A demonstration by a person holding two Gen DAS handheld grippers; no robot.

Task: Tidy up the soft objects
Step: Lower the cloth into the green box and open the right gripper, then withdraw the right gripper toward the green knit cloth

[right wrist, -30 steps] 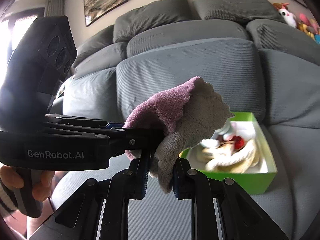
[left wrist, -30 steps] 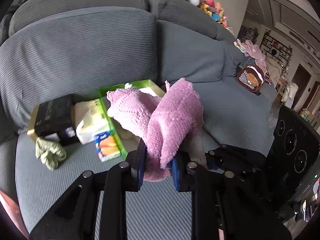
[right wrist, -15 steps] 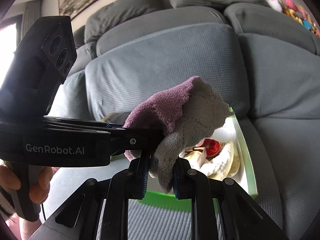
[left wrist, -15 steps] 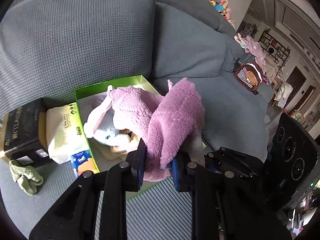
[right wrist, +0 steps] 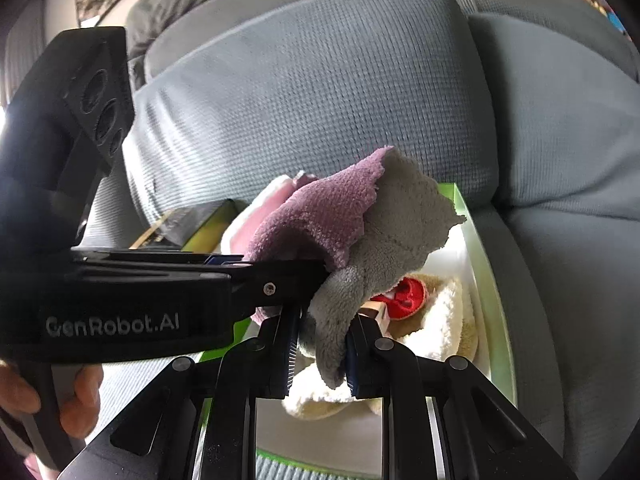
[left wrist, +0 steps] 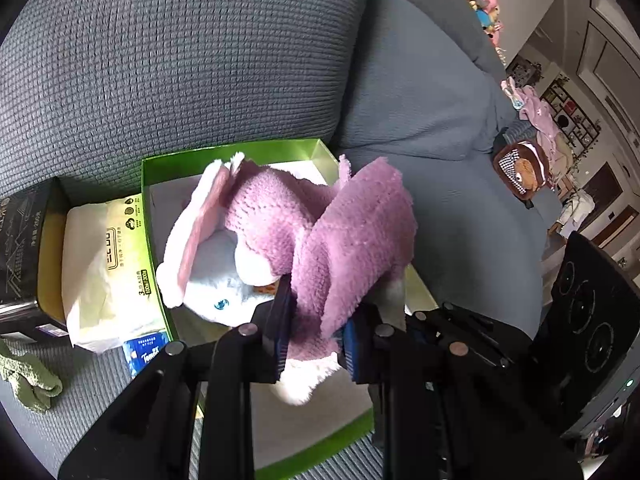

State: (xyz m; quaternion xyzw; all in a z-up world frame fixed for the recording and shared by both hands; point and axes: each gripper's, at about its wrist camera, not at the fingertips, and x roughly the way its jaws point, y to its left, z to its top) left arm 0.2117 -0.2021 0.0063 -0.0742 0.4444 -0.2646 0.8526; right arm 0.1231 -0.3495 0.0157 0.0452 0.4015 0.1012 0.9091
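A fluffy towel, purple on one side (left wrist: 352, 236) and grey on the other (right wrist: 384, 224), is held folded between both grippers. My left gripper (left wrist: 314, 340) is shut on its purple end. My right gripper (right wrist: 320, 354) is shut on its grey end. Both hold it just above a green box (left wrist: 236, 150) with a white inside, which rests on the grey sofa seat. In the box lie a white plush rabbit (left wrist: 212, 284) with pink ears and a cream plush with a red patch (right wrist: 408, 294). The towel hides part of the box.
Left of the box lie a tissue pack (left wrist: 104, 264), a black and gold box (left wrist: 24, 248), a small blue packet (left wrist: 146, 350) and an olive cloth (left wrist: 28, 376). The sofa backrest (left wrist: 180, 48) rises behind. A brown plush (left wrist: 520, 168) sits far right.
Both grippers have carried the towel forward and down, from in front of the green box to over it. The box and its toys now lie right under the towel.
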